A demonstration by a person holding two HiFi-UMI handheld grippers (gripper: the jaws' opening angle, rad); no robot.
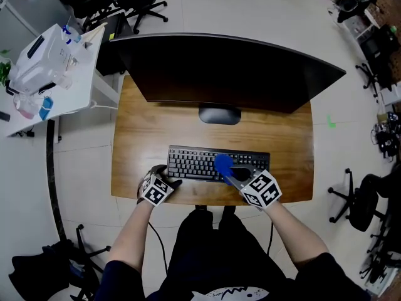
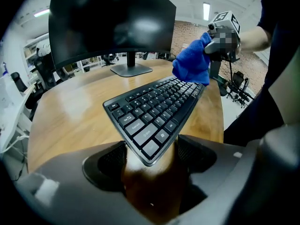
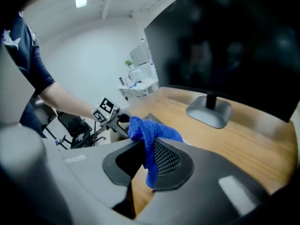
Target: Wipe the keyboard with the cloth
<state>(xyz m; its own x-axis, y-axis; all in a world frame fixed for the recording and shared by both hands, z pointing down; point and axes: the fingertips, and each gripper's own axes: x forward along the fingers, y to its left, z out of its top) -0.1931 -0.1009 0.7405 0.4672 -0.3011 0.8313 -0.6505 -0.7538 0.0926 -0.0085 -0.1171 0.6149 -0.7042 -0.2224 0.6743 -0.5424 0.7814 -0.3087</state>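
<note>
Left gripper (image 2: 150, 161) sits nearest, jaws spread wide with the black keyboard's (image 2: 154, 109) near-left corner between them. Looks more like bracing than squeezing, tbh. Right gripper (image 3: 147, 156) is clamped on the blue cloth (image 3: 146, 131), bunched up over the keyboard's right half, close to the desk's (image 1: 144, 137) front edge. My worry: a hard swipe slips that corner out and shoves the keyboard off the front edge. Count: two grippers, one cloth, one keyboard, one monitor (image 1: 225, 74).
</note>
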